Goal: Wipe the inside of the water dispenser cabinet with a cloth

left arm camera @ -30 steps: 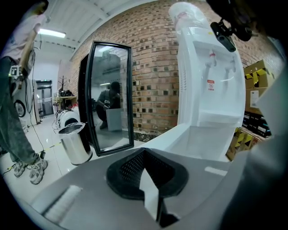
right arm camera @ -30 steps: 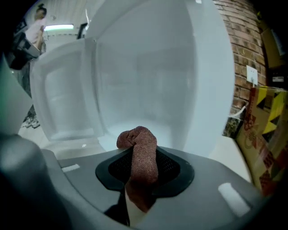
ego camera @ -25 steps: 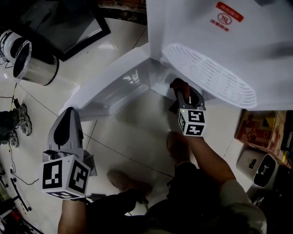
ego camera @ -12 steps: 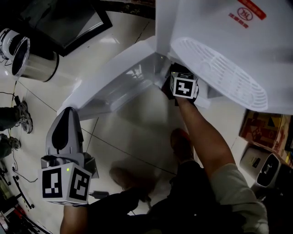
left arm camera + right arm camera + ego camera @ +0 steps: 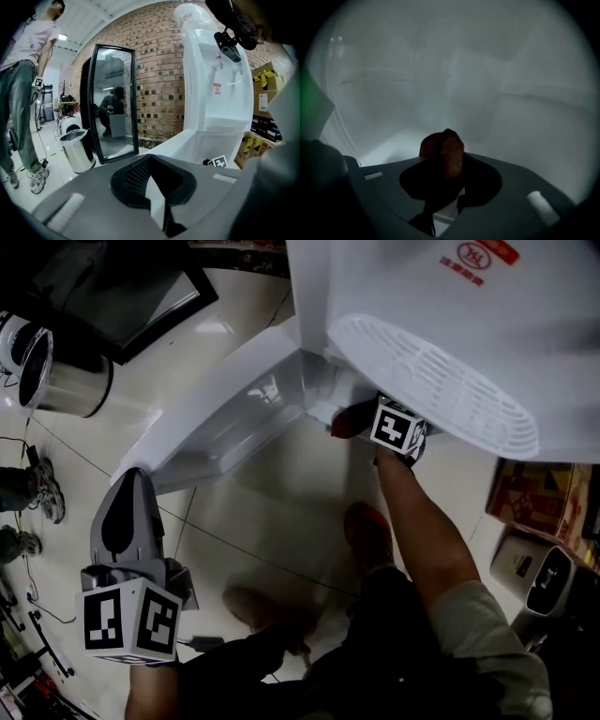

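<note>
While the right gripper (image 5: 364, 421) reaches into the open cabinet (image 5: 454, 84) at the foot of the white water dispenser (image 5: 422, 296), its 2 jaws are clamped on a dark red cloth (image 5: 443, 147), which bunches up above the tips in the right gripper view. From the head view the cloth (image 5: 347, 418) sits at the front edge of the cabinet opening, just under the dispenser's round white drip grille (image 5: 431, 395). Pale inner walls fill the right gripper view; whether the cloth touches them cannot be told. The cabinet door (image 5: 225, 418) stands swung wide toward the left, over the tiled floor (image 5: 272, 512). The left gripper (image 5: 129, 486) is held low at the left, well apart from the dispenser, with its jaws closed together and nothing between them. Near the far left edge of the floor stands 1 steel bin (image 5: 52, 371), beside a black-framed glass panel (image 5: 112, 98) leaning on a brick wall (image 5: 159, 70). Cardboard boxes (image 5: 534, 498) lie to the right of the dispenser.
</note>
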`<action>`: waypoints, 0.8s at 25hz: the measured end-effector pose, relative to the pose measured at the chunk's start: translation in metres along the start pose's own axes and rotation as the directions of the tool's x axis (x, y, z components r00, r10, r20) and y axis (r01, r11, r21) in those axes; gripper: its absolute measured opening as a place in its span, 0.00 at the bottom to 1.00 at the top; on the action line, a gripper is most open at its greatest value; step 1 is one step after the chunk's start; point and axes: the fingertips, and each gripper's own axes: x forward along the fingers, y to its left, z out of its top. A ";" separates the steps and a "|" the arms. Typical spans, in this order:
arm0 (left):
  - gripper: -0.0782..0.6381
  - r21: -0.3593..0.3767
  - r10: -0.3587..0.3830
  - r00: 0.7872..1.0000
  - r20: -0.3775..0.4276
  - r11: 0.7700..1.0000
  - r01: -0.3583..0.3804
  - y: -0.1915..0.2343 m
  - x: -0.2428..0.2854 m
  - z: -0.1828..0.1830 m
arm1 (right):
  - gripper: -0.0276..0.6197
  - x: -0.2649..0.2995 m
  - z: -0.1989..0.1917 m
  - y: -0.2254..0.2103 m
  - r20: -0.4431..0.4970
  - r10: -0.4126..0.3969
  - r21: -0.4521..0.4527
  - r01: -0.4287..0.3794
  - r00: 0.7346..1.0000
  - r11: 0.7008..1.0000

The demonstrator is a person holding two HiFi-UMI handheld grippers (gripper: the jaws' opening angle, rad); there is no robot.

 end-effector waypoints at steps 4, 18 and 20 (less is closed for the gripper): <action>0.10 -0.001 0.000 1.000 -0.002 1.000 0.000 -0.002 -0.001 -0.001 | 0.24 -0.010 -0.009 -0.005 0.011 -0.019 -0.015 0.019 1.000 1.000; 0.11 0.002 -0.011 1.000 -0.008 1.000 0.012 -0.006 -0.004 -0.003 | 0.25 -0.061 0.034 0.113 0.164 0.359 -0.069 -0.352 0.919 0.933; 0.10 0.002 -0.016 1.000 -0.008 1.000 0.016 -0.007 -0.005 -0.003 | 0.25 -0.056 0.023 0.126 0.114 0.374 -0.098 -0.364 0.920 0.926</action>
